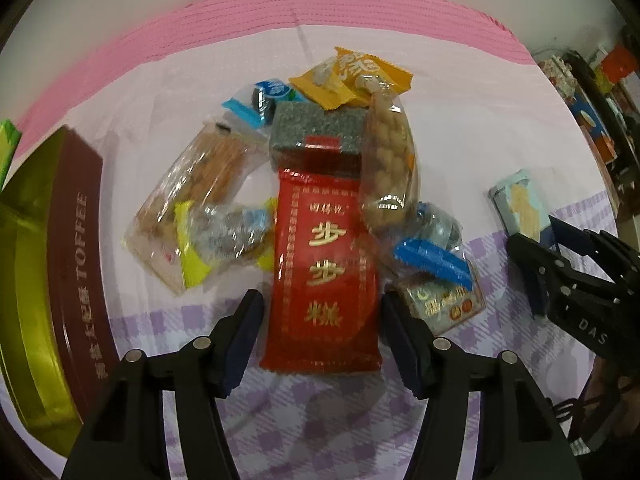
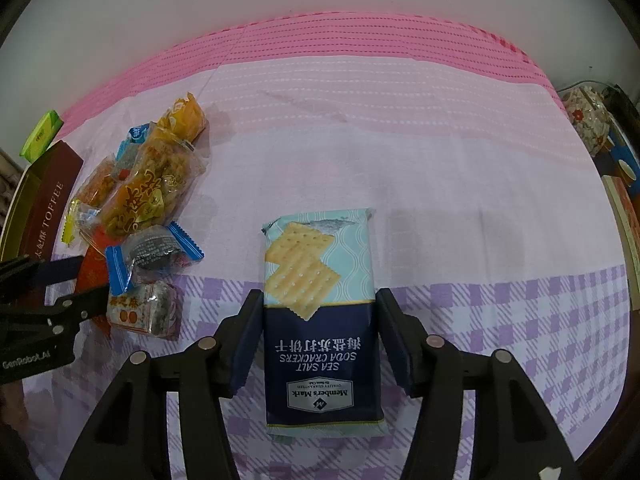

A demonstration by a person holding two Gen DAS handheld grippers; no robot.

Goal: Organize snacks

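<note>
Left wrist view: left gripper straddles red snack packet, jaws partway in, pads just beside packet edges, contact not certain. Packet lies in snack pile. Risk: closing catches blue-ended wrapper touching right pad; clear peanut bag overlaps packet, may drag. Toffee box at left.

Right wrist view: right gripper straddles soda cracker pack lying flat on cloth, left pad touching, right pad slightly apart. Risk: slick film slips.
</note>
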